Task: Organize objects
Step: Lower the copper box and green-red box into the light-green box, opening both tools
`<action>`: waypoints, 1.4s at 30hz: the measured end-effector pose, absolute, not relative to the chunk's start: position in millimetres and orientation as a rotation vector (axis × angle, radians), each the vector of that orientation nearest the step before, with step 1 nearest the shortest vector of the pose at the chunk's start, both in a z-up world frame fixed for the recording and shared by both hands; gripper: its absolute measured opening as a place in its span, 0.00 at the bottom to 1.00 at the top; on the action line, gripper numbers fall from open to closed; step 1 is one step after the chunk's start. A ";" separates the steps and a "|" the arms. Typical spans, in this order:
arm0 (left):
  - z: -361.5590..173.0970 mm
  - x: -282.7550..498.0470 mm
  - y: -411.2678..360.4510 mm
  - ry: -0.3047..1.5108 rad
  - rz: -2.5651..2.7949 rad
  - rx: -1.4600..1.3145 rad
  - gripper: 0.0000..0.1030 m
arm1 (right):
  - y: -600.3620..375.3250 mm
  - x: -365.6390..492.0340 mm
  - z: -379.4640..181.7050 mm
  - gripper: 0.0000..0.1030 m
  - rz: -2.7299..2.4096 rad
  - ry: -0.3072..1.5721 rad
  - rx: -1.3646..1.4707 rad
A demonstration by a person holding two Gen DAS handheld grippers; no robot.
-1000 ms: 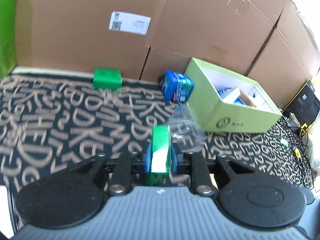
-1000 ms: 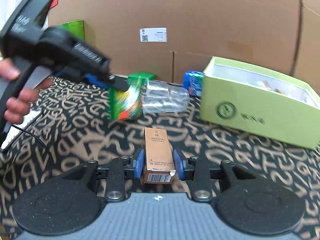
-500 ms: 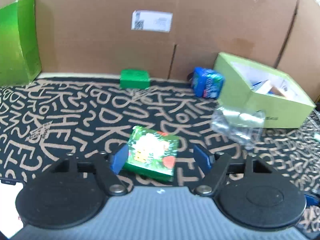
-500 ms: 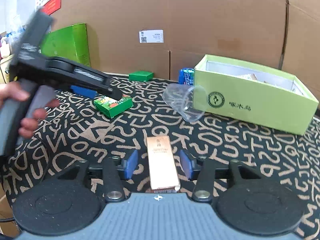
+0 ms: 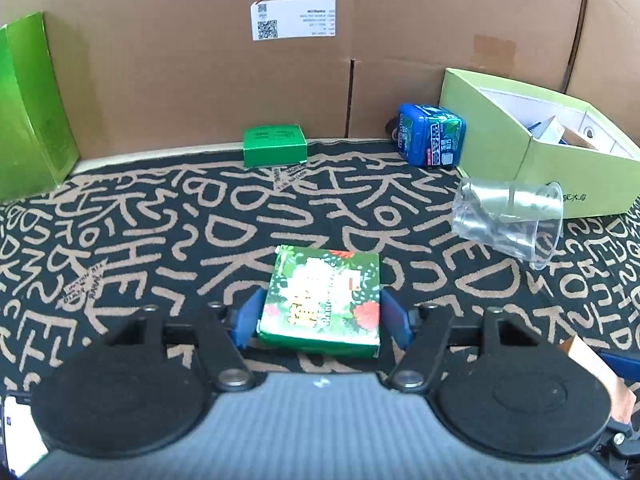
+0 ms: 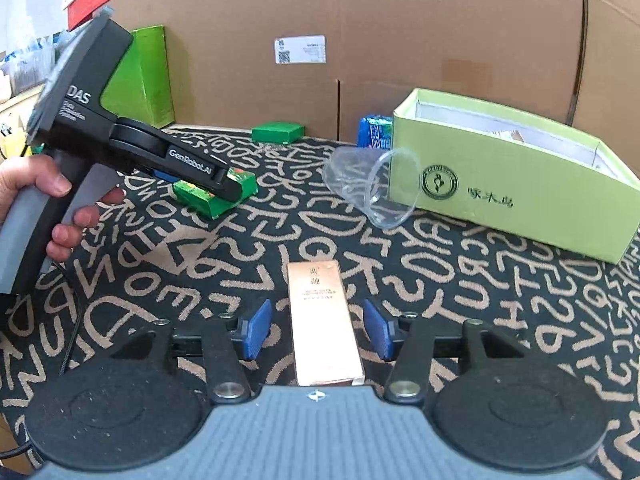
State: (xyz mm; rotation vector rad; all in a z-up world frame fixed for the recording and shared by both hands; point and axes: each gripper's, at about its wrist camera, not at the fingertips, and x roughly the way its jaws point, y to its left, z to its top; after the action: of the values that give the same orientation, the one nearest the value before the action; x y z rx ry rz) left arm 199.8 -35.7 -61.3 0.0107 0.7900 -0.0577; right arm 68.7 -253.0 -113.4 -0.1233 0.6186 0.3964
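Tall brown corrugated cardboard walls point(image 5: 200, 60) close off the back and right side, a white printed shipping label point(image 5: 293, 19) stuck on the rear one. Below them a black cloth with tan scribbled letters point(image 5: 168, 216) covers the whole work surface. A lime-green open cardboard box point(image 6: 516, 184) sits at the right, with a clear plastic cup point(image 6: 372, 188) lying on its side against its front wall.

A second ago the left gripper point(image 5: 322, 314) held the flat green flower-printed carton point(image 5: 324, 300) pinched on edge in the air; now that carton lies flat on the cloth between the blue pads, which stand just beside its sides and are closing in slightly, not visibly pressing. The right gripper point(image 6: 316, 330) had the slim copper-coloured carton point(image 6: 324, 324) clamped; its jaws are opening now, with clear gaps on both sides, and the carton rests on the cloth.

By the back wall sit a blue wrapped packet point(image 5: 432, 136) and a small plain green box point(image 5: 275, 145).
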 end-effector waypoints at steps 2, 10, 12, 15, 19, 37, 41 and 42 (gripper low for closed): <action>-63.3 200.7 -36.9 0.799 -0.061 0.013 0.62 | -253.1 70.8 -115.6 0.48 0.390 0.626 -0.115; -28.3 184.8 -44.9 0.745 -0.163 -0.062 0.59 | -259.9 61.2 -103.5 0.34 0.401 0.576 -0.107; -9.2 181.9 -55.1 0.701 -0.213 -0.075 0.59 | -268.2 60.1 -91.5 0.34 0.388 0.535 -0.093; 19.7 183.9 -77.9 0.636 -0.293 -0.083 0.59 | -286.4 62.1 -67.6 0.34 0.340 0.455 -0.081; 48.3 200.7 -116.5 0.580 -0.381 -0.064 0.59 | -315.5 74.8 -37.6 0.34 0.247 0.358 -0.074; 14.7 339.1 -212.5 0.667 -0.383 -0.037 0.65 | -412.4 220.5 -30.7 0.34 -0.040 0.341 -0.065; 9.2 334.6 -208.5 0.625 -0.384 -0.060 0.97 | -412.0 240.2 -43.7 0.60 -0.039 0.356 -0.107; 9.3 332.5 -204.9 0.618 -0.384 -0.070 0.99 | -410.3 239.1 -45.8 0.67 -0.052 0.351 -0.117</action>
State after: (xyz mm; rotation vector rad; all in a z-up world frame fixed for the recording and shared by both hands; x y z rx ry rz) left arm 332.5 -204.9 9.3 -0.0703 0.6179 -0.3845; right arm 239.1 -410.3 -45.8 -0.1170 0.3509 -0.0522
